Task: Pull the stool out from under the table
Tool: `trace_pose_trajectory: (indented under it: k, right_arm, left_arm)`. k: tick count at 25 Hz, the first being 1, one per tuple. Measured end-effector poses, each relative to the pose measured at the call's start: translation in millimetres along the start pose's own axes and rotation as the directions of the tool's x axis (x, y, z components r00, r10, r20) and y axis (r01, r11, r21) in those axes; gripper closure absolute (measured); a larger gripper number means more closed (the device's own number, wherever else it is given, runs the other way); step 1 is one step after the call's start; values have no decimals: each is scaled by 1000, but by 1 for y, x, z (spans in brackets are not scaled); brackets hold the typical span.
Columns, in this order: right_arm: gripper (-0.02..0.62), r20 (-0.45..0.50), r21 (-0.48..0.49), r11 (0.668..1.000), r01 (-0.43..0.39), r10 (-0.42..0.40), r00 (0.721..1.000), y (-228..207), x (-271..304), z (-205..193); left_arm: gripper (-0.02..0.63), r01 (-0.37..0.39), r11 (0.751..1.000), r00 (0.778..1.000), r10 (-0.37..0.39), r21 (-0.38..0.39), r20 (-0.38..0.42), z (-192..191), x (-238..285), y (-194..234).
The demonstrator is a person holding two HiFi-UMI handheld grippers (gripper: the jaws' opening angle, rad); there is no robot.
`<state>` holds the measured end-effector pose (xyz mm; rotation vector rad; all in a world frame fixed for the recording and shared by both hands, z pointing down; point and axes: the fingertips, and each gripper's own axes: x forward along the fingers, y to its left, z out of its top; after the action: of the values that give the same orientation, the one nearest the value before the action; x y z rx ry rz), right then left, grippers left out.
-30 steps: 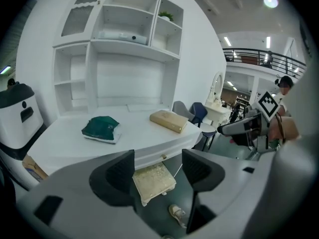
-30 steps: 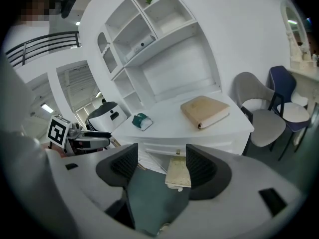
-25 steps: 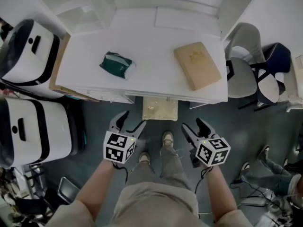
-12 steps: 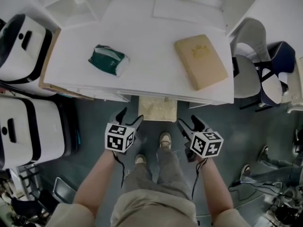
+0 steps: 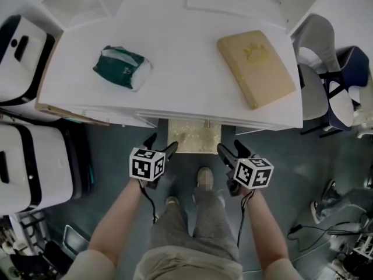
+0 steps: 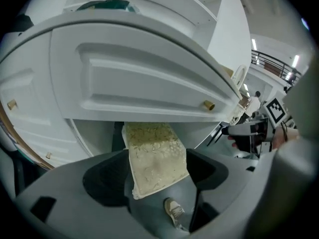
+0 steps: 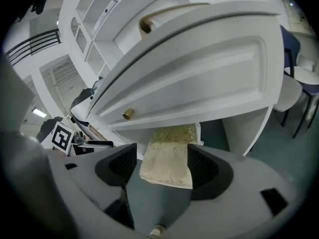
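Note:
The stool (image 5: pixel 194 137) has a cream patterned cushion and stands tucked under the white table (image 5: pixel 175 101), with only its front edge showing. My left gripper (image 5: pixel 161 144) hangs just off the cushion's front left corner. Its jaws are open, have just been opening, and hold nothing. My right gripper (image 5: pixel 231 149) stands open off the front right corner, also empty. In the left gripper view the stool (image 6: pixel 154 156) shows beyond the gripper (image 6: pixel 155 177), apart from the pads. The right gripper view frames the stool (image 7: pixel 168 156) between the open jaws of that gripper (image 7: pixel 159 171), without touching.
A green packet (image 5: pixel 121 67) and a tan book (image 5: pixel 256 67) lie on the tabletop. White-and-black machines (image 5: pixel 29 168) stand at the left, chairs (image 5: pixel 317 80) at the right. The person's shoes (image 5: pixel 204 177) are on the dark floor before the stool. Cables (image 5: pixel 326 226) lie at the lower right.
Both grippers have sunk and drawn closer to the table's front edge and the stool. The head view has shifted forward over the table.

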<state>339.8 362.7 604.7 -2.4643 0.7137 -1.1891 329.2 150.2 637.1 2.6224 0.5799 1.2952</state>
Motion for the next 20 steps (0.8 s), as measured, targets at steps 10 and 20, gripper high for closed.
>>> trace_pose_trajectory:
  k: [10,20]
  right_arm:
    - [258,-11,43,999,14,-13,1000,-56,80,-41]
    - [229,-30,72,997,1,2,1000,-90,141,-68]
  left_arm:
    - [230,42,992,999,-40,-119,26,-28,82,35]
    - [206,71,985,997,-72,-159,-4,-56,148,52]
